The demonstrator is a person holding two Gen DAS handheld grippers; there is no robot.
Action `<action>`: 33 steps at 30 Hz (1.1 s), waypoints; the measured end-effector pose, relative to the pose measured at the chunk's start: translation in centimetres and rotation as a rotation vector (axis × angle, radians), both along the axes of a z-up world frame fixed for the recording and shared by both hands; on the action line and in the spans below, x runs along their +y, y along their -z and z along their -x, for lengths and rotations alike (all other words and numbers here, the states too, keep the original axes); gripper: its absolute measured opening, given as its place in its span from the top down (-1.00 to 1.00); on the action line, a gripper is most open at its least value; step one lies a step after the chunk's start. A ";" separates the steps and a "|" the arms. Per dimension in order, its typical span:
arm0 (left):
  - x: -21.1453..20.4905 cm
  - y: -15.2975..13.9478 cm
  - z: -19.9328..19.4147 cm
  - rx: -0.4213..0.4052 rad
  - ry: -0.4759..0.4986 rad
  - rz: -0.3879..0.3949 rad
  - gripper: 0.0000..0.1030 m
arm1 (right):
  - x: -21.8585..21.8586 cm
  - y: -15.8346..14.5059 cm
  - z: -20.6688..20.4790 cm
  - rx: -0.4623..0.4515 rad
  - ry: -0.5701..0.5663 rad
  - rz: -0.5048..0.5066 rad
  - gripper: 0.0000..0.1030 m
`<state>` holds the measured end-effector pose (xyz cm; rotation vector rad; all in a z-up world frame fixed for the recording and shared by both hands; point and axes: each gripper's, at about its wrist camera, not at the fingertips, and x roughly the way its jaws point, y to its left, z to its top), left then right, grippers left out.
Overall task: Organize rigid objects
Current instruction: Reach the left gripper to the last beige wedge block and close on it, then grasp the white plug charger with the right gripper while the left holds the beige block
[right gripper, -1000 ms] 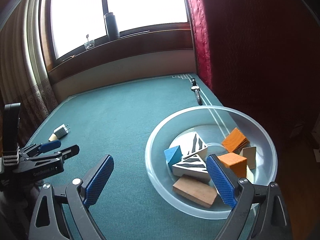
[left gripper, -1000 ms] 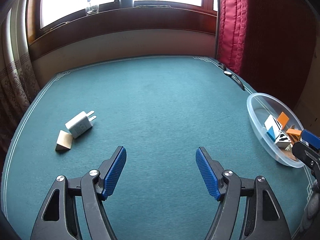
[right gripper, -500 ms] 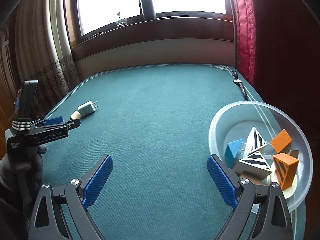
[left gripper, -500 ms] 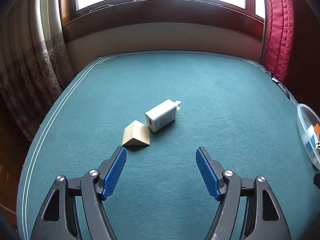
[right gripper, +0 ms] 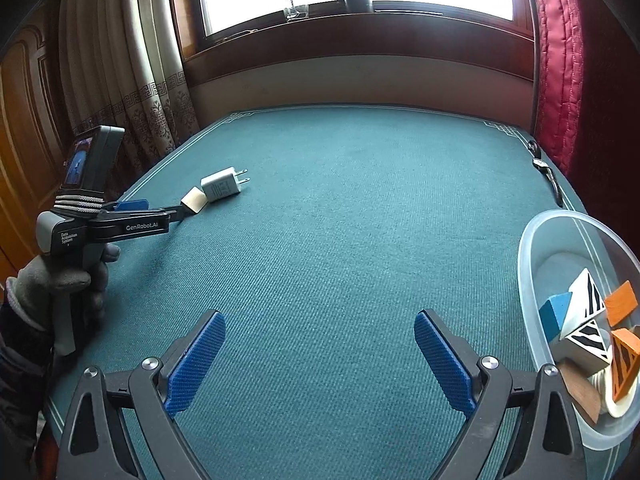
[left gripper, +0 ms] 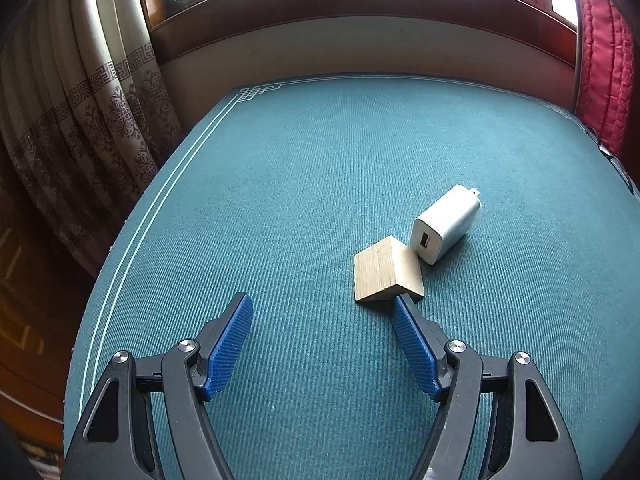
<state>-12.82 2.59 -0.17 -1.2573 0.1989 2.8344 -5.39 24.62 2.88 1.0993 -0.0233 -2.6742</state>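
A pale wooden wedge block point(left gripper: 385, 271) lies on the green table cloth, touching a white USB wall charger point(left gripper: 446, 229) behind it. My left gripper point(left gripper: 322, 304) is open; its right fingertip sits just below the block's near corner, and nothing is between the pads. The right wrist view shows the same block point(right gripper: 193, 199) and charger point(right gripper: 222, 185) at far left, with the left gripper point(right gripper: 160, 211) held by a gloved hand point(right gripper: 60, 276). My right gripper point(right gripper: 318, 322) stands open over bare cloth. At the right edge a clear plastic bowl point(right gripper: 532, 248) holds several coloured blocks.
A wristwatch point(right gripper: 548, 174) lies at the table's far right edge by the red curtain point(right gripper: 560, 80). Patterned curtains point(left gripper: 80, 128) hang along the left side. A window sill point(right gripper: 360, 16) with a glass and a dark bottle runs behind the table.
Both grippers have swung left. In the left wrist view the block and charger went from far left to centre-right and closer. The bowl slid to the right edge of the right wrist view.
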 end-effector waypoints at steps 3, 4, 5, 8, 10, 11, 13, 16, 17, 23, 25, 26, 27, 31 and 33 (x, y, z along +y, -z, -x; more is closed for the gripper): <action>0.2 0.0 0.8 0.000 0.010 0.000 -0.42 | -0.4 0.1 0.2 -0.004 -0.008 0.000 -0.90; 0.3 0.0 1.0 0.002 0.011 0.002 -0.42 | -0.5 0.1 0.3 -0.006 -0.009 0.001 -0.90; 0.5 0.0 1.3 0.004 0.013 0.005 -0.42 | -0.6 0.2 0.4 -0.009 -0.010 0.002 -0.90; 0.7 -0.1 2.3 0.006 0.020 0.008 -0.42 | -0.7 0.3 0.6 -0.020 -0.015 0.006 -0.90; 0.7 -0.2 2.8 0.003 0.025 -0.004 -0.42 | -0.8 0.3 0.7 -0.024 -0.017 0.007 -0.90; 0.6 -0.2 3.0 -0.001 0.025 -0.015 -0.42 | -0.9 0.3 0.7 -0.025 -0.017 0.007 -0.90; 0.5 -0.3 3.4 -0.006 0.026 -0.036 -0.42 | -0.8 0.4 0.9 -0.029 -0.017 0.009 -0.90; 0.2 -0.4 3.7 -0.014 0.035 -0.067 -0.34 | -0.7 0.5 1.4 -0.046 -0.018 0.020 -0.90; 0.1 -0.4 3.9 -0.018 0.045 -0.086 -0.27 | -0.7 0.6 1.6 -0.054 -0.019 0.026 -0.90; 0.4 -0.5 3.9 -0.012 0.087 -0.114 0.13 | -1.1 0.8 2.9 -0.093 -0.022 0.053 -0.90; 0.2 -0.5 3.9 -0.009 0.093 -0.134 0.13 | -1.5 0.7 3.4 -0.101 -0.029 0.059 -0.90; 0.0 -0.6 3.9 -0.003 0.091 -0.144 0.13 | -1.8 0.6 3.7 -0.103 -0.035 0.061 -0.90; 0.0 -0.7 3.6 0.006 0.084 -0.151 0.13 | -2.1 0.6 3.9 -0.103 -0.042 0.060 -0.90; -0.9 -1.3 2.8 0.047 0.036 -0.149 0.13 | -3.8 0.4 5.1 -0.095 -0.066 0.046 -0.90; -1.6 -1.6 2.6 0.067 0.003 -0.144 0.13 | -4.6 0.5 6.0 -0.101 -0.076 0.052 -0.90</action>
